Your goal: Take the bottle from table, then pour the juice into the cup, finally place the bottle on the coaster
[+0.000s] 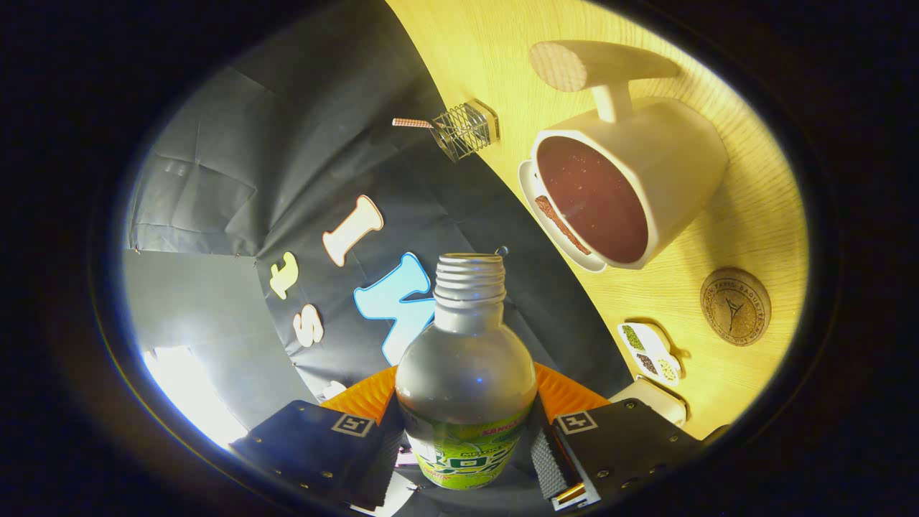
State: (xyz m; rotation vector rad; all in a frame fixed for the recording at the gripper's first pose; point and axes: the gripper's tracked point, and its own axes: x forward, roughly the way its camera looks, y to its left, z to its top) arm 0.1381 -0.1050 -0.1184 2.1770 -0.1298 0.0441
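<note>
Tool (467, 438) seemingly clamping bottle (465, 373), neck pointing ahead, cup (632, 187) beyond

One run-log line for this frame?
phase: pre-pour | gripper: shut on clear uncapped plastic bottle | white cup: beyond fingers, on wooden table | round cork coaster: bare

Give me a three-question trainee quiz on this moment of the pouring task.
1. True or false: the gripper has both fingers pressed on the bottle.
2. The bottle's mouth is: A) capped, B) open, with bare threads showing.
3. Which round, flat thing lies on the table beside the cup?

Key
1. True.
2. B.
3. The coaster.
</note>
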